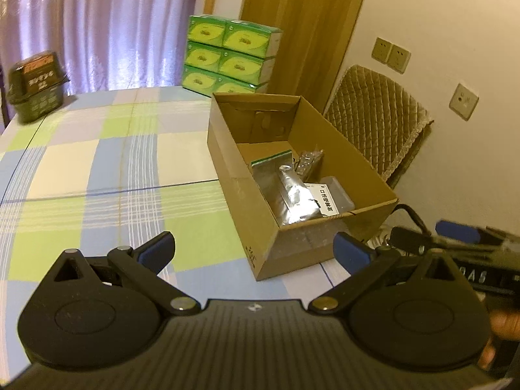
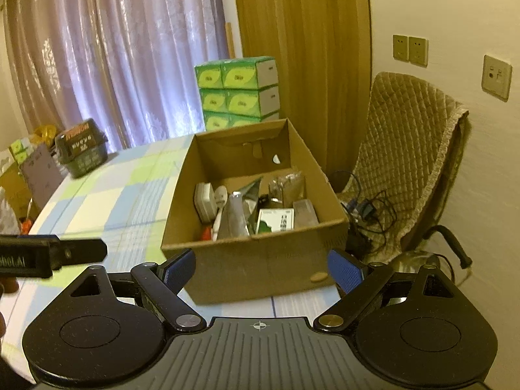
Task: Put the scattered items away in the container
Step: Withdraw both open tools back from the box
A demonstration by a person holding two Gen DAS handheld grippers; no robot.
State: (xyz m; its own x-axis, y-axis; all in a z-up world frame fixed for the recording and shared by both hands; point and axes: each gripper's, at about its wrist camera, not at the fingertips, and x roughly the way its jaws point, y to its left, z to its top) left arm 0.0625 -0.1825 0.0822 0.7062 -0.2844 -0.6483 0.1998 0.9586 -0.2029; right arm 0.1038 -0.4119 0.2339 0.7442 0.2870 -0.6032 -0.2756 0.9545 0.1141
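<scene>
Your left hand-held gripper (image 1: 255,253) hangs above the checked tabletop (image 1: 97,169) with its blue-padded fingers (image 1: 156,250) spread wide and nothing between them; the near corner of the cardboard box (image 1: 260,175) sits just ahead of the gap. Your right hand-held gripper (image 2: 261,268) is likewise wide open and empty, aimed at the box's front wall, with its blue pads (image 2: 344,273) flanking the lower edge of that wall in the picture. Each tool shows at the edge of the other's view: the right one at the right rim of the left wrist view, blurred, and the left one at the left rim of the right wrist view. The box stands open near the right end of the tabletop, and the items lie inside it: a silvery foil pouch (image 1: 292,195), a clear bag with a green strip (image 1: 273,159), a white printed card (image 1: 325,200), a small clear packet (image 1: 307,159), and, seen from your right side, a white spoon (image 2: 220,201), a pale rounded case (image 2: 204,201) leaning against the left wall and something orange (image 2: 205,234) at the bottom. Around the box the cloth is bare. At the far left corner sits a dark green basket (image 1: 35,91); stacked green tissue boxes (image 1: 227,52) stand behind the box by the purple curtain (image 1: 97,26), and a chair with a quilted cover (image 2: 406,162) stands to the right, cables (image 2: 370,214) lying on its seat.
</scene>
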